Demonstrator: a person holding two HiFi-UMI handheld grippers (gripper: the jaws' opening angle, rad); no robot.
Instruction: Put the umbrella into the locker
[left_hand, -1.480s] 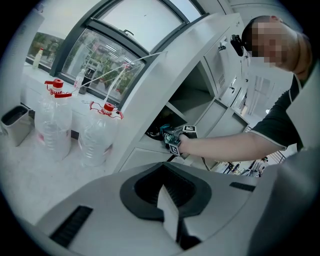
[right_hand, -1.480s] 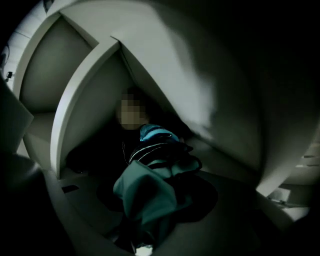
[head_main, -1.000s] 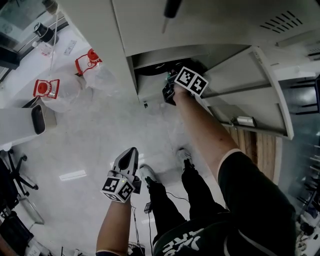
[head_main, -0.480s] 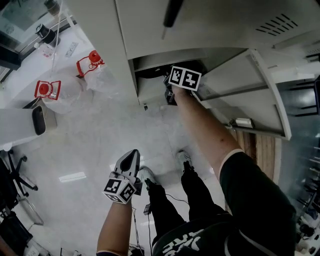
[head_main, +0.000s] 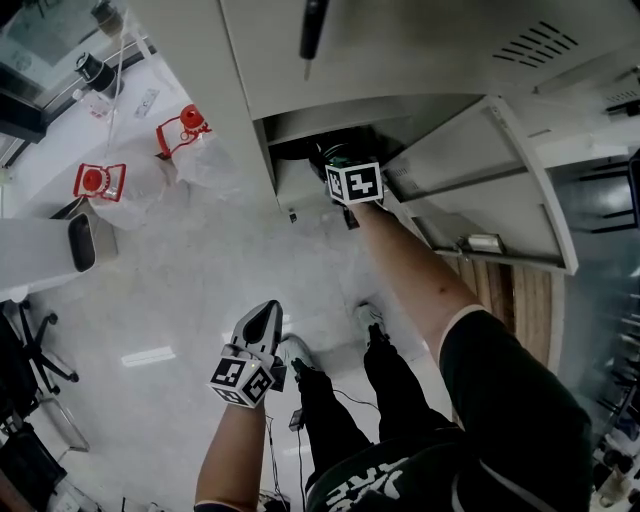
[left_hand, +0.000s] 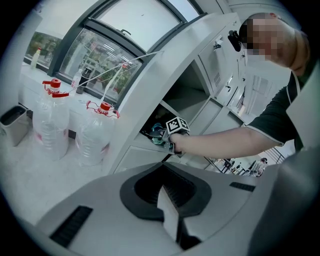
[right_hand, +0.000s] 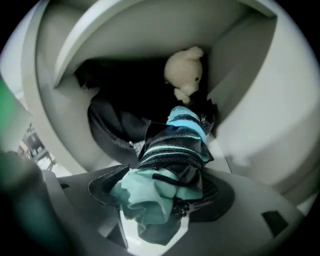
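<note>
The folded umbrella (right_hand: 172, 150), teal with dark stripes, points into the open locker (right_hand: 260, 100), its near end lying between the jaws of my right gripper (right_hand: 162, 192). Those jaws have just been opening and stand wide, the fabric loose between them. In the head view the right gripper (head_main: 338, 165) sits at the locker's mouth (head_main: 300, 150) under its marker cube. From the left gripper view, a teal bit of umbrella (left_hand: 156, 134) shows at the opening. My left gripper (head_main: 265, 308) hangs low over the floor, shut and empty.
Inside the locker are a cream plush toy (right_hand: 185, 72) and a dark zipped bag (right_hand: 112, 122). The locker door (head_main: 500, 170) swings open to the right. Two red-capped water jugs (head_main: 100, 185) (head_main: 185, 125) and a grey bin (head_main: 80, 240) stand to the left.
My right gripper has rolled at the locker's mouth and its marker cube has shifted left and a little nearer. The left gripper has stayed still.
</note>
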